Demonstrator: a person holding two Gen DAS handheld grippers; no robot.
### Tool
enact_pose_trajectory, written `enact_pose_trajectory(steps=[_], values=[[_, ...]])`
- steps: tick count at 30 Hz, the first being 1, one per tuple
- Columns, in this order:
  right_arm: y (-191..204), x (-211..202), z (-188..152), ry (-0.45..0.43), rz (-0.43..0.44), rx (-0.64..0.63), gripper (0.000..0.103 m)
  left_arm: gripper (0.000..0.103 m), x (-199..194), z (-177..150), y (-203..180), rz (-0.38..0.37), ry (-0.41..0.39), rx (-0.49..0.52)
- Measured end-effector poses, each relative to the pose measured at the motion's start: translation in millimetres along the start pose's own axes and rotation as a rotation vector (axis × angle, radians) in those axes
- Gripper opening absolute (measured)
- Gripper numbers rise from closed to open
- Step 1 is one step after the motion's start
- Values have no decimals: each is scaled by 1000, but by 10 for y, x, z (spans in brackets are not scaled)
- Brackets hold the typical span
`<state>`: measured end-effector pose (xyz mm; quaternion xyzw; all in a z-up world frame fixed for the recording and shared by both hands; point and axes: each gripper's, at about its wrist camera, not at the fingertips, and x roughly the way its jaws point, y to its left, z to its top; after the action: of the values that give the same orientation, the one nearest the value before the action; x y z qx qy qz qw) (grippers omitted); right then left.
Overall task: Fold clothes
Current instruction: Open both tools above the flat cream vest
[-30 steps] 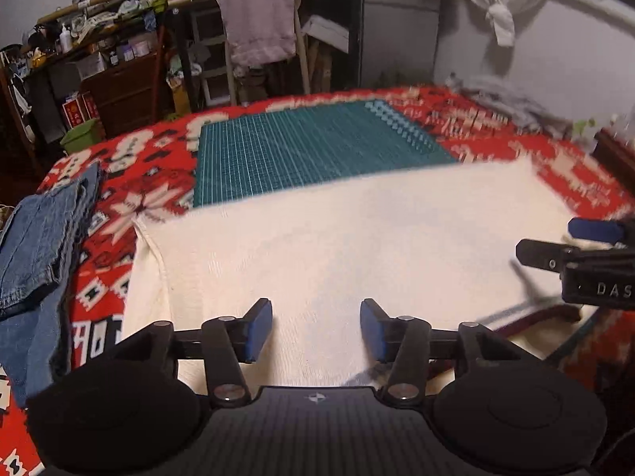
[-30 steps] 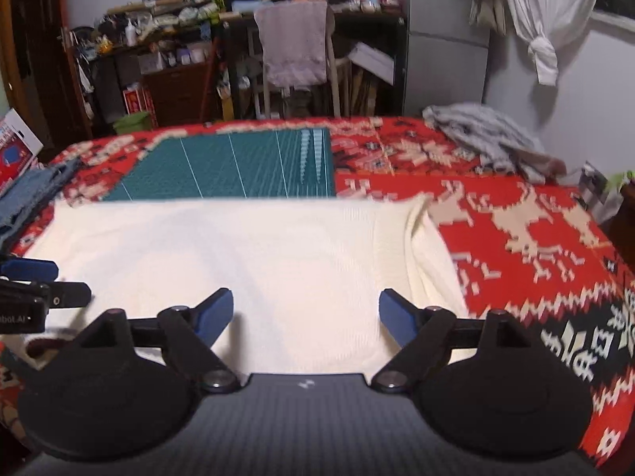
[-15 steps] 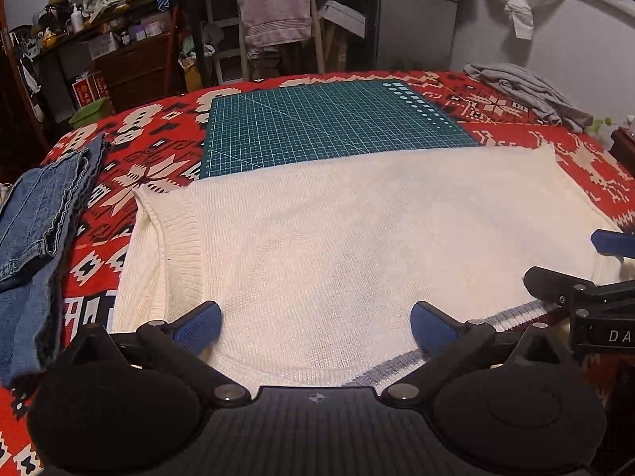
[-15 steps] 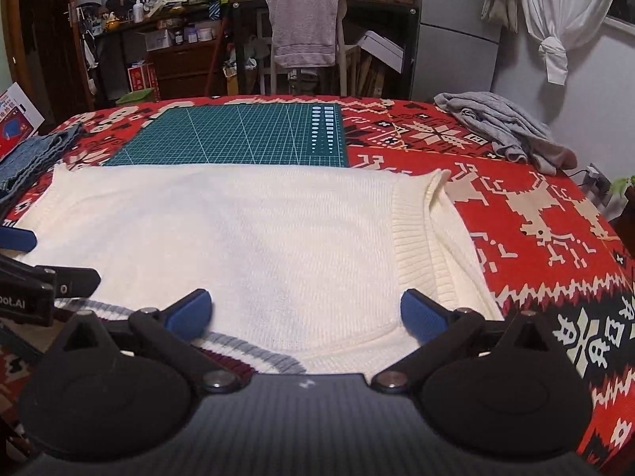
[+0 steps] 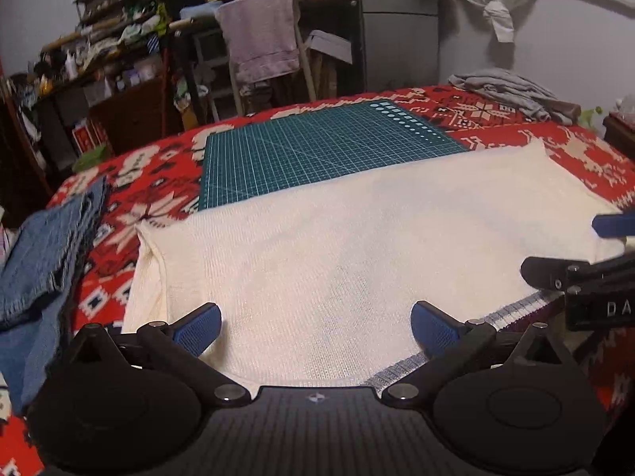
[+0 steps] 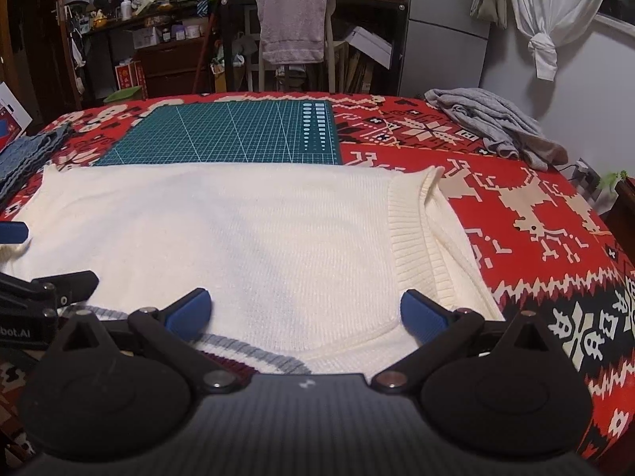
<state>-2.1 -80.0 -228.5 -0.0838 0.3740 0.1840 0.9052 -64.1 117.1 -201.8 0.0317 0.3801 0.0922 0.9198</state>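
Observation:
A cream knitted sweater (image 5: 337, 254) lies flat across the red patterned bedspread, also seen in the right wrist view as the sweater (image 6: 238, 238). Its near edge shows a grey and maroon striped band (image 6: 254, 351). My left gripper (image 5: 315, 327) is open just above the sweater's near edge, nothing between its blue pads. My right gripper (image 6: 303, 315) is open too, over the near edge close to the ribbed hem (image 6: 416, 246). Each gripper shows at the side of the other's view.
A green cutting mat (image 5: 317, 150) lies beyond the sweater. Folded blue jeans (image 5: 43, 254) sit at the left edge of the bed. A grey garment (image 6: 492, 127) is heaped at the far right. A chair with a towel (image 6: 293, 20) and cluttered shelves stand behind.
Both grippers opened wide and pulled back toward the near edge. The sweater now lies flat and still, with its striped band showing at the near edge.

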Motion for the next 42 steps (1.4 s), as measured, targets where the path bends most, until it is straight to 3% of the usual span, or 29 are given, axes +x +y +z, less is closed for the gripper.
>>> enact_pose_trajectory(steps=[7,16,30,42], values=[[-3,-23,-45,-28,3,-11,103,103,92,24,160,-47,64,-100],[-5,-19,-82,-62,8,-31,103,103,80,33,107,-40,59,-93],[-35,22,-24,-26,26,-35,103,103,79,26,112,-49,50,-87],[-45,10,-46,-45,40,-36,103,103,75,19,101,-44,38,-92]])
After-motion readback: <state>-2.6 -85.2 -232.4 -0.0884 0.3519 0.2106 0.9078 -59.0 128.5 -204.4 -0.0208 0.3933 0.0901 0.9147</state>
